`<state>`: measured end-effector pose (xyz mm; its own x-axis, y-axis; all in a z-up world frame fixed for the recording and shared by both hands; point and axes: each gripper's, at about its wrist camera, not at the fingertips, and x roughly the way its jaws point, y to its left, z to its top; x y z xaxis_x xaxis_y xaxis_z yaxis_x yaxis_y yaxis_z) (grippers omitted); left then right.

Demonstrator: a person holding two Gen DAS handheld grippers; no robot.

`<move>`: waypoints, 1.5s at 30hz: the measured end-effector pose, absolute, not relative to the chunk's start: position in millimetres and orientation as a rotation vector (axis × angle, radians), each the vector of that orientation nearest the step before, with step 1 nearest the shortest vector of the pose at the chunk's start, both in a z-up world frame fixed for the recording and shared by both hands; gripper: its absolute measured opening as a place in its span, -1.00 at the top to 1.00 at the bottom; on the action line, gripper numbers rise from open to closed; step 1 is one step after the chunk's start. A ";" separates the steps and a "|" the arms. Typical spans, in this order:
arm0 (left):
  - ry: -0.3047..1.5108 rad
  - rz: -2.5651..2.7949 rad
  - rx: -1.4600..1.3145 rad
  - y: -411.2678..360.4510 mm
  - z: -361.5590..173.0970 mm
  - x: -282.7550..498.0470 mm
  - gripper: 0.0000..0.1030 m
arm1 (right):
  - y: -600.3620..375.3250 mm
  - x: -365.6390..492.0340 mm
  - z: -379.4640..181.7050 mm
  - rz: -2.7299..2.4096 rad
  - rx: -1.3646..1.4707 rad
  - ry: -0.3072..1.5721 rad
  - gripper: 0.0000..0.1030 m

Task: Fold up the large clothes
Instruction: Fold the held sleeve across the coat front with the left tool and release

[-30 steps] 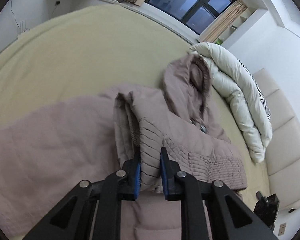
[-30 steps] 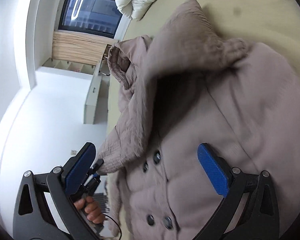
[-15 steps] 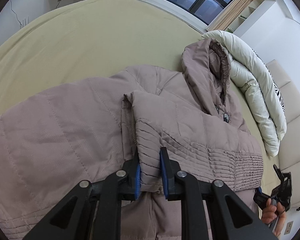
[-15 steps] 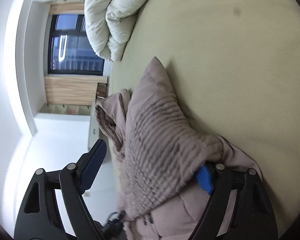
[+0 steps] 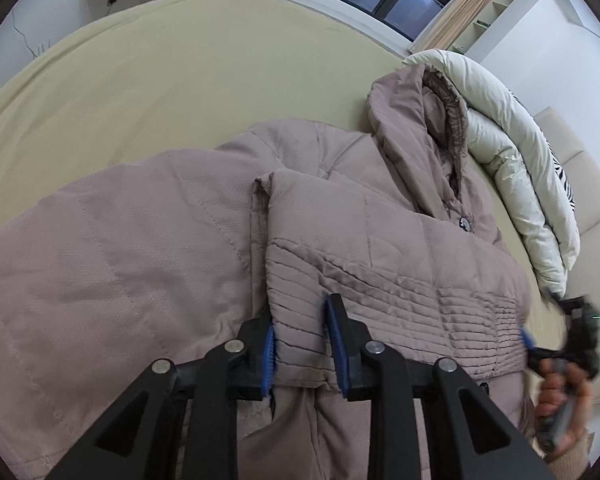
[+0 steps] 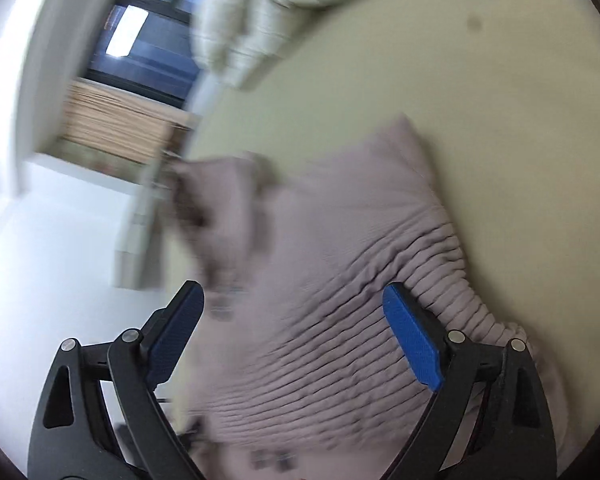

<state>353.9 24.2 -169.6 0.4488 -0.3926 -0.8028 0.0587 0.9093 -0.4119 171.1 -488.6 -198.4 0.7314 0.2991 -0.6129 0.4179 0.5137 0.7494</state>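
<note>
One large taupe hooded puffer coat (image 5: 148, 264) lies spread on the single beige bed (image 5: 172, 80), its hood (image 5: 416, 132) pointing toward the one rolled white duvet (image 5: 516, 168) that sits on the far side of the coat, against the cream headboard (image 5: 588, 208). The hem end of the coat is folded over the coat's chest, so the ribbed hem band (image 5: 400, 300) lies across the coat's near part. The step in hand looks like laying this fold down and letting go. The left gripper (image 5: 300, 340) has just been opening; the band's corner sits between its blue pads, which now stand slightly apart from the cloth, so the grip appears released. To finish well, the left hand should back straight off along the coat without dragging the corner, leaving the band's edge square to the coat's side seams. The right gripper (image 6: 296, 344) is spread wide over the band's other end, holding nothing; the right-wrist view is blurred, so contact cannot be judged. In the left view the person's right hand (image 5: 564, 404) shows beside the coat's right edge. One dark button (image 5: 466, 224) shows on the coat below the hood. Two grippers, four blue pads in all.
</note>
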 end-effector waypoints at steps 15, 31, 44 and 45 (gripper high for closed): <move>0.826 -0.018 -0.846 267.5 -107.6 148.7 -0.20 | -365.4 -2.8 -112.3 0.101 0.938 0.762 -0.50; 0.715 0.228 -1.512 325.0 -195.4 43.6 -0.22 | -257.1 -93.7 -112.6 0.167 0.950 0.872 -0.52; 0.576 0.343 -1.512 350.8 -181.3 85.9 0.76 | -282.5 -92.8 -120.6 0.153 0.981 0.838 -0.52; 0.564 0.317 -1.416 346.2 -157.4 95.8 0.78 | -286.5 -94.9 -123.1 0.151 0.987 0.836 -0.52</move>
